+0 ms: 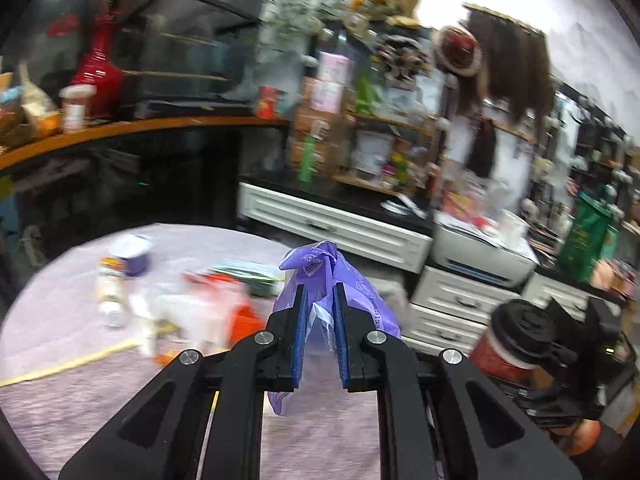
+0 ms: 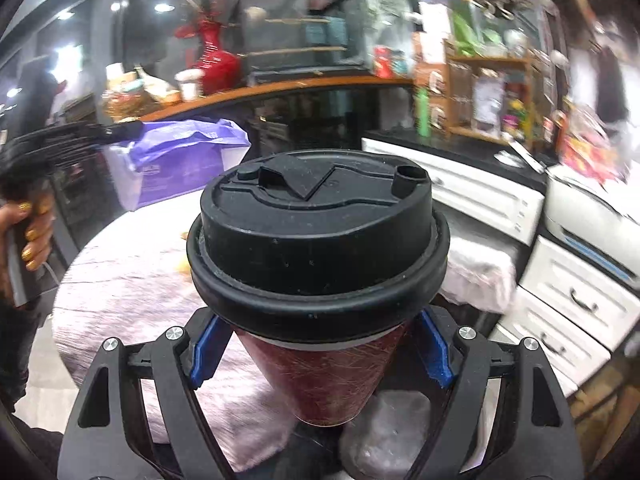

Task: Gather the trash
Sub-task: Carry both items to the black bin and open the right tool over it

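My left gripper [image 1: 320, 292] is shut on the rim of a purple plastic bag [image 1: 356, 292], which hangs between the blue pads [image 1: 299, 332] above the round table. In the right wrist view the same purple bag [image 2: 180, 160] spreads open at the left, held by the left gripper [image 2: 124, 132] in a person's hand [image 2: 32, 232]. My right gripper [image 2: 320, 344] is shut on a red paper coffee cup [image 2: 332, 380] with a black lid [image 2: 316, 232], held upright. The cup [image 1: 500, 356] also shows at the right edge of the left wrist view.
A round table with a pale lilac cloth [image 1: 72, 308] carries blurred litter: a small bottle [image 1: 110, 292], a white cup [image 1: 134, 256], orange wrappers [image 1: 236, 312]. White drawer cabinets [image 1: 340, 228] and cluttered shelves [image 1: 380, 140] stand behind. A curved wooden counter [image 1: 140, 128] runs at the left.
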{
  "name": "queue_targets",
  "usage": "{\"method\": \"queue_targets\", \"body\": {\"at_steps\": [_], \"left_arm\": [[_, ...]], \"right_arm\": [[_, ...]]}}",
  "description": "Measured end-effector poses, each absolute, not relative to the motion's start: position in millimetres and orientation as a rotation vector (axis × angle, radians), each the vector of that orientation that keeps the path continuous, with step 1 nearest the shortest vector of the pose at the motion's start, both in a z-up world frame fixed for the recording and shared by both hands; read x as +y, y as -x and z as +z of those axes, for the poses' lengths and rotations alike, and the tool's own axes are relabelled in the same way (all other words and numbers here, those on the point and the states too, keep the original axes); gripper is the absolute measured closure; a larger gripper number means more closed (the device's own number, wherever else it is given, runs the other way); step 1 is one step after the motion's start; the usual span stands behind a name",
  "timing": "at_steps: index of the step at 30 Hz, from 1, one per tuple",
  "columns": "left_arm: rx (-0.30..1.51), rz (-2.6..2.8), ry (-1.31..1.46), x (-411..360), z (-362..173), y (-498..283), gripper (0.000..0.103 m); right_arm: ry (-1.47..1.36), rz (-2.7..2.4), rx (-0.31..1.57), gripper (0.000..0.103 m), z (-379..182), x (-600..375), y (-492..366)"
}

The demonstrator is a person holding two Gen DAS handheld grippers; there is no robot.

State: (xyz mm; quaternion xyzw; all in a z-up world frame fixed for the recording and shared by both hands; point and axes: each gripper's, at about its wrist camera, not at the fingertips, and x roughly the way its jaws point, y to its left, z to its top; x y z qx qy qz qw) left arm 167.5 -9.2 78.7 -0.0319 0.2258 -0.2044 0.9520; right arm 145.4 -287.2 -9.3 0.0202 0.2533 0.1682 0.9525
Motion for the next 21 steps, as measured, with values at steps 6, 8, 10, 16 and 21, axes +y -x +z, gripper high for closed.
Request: {"method": "queue_targets", "body": {"at_steps": [6, 8, 10, 16, 21], "left_arm": [[0.542, -0.585, 0.079, -89.0, 51.5, -184.8, 0.09], [0.553, -0.612, 0.052, -114.2, 41.9, -183.1, 0.09], [0.574, -0.642, 0.022, -142.4, 30.0, -186.1, 0.09], [0.662, -0.689, 0.003, -190.5, -5.3, -193.6, 0.09], [0.742, -0.69, -0.007, -207.7, -35.2, -201.9, 0.09]], "right_arm": [[-0.057, 0.21, 0.651, 0.024, -72.3, -333.6, -179.6], [-0.08, 0.192, 0.728, 0.024, -101.2, -344.4, -196.5], [-0.112, 0.175, 0.818, 0.024, -138.6, -354.7, -212.0], [-0.139, 0.134, 1.027, 0.024, -221.0, -364.9, -245.3], [-0.142, 0.117, 1.158, 0.024, -264.1, -365.8, -264.4]]}}
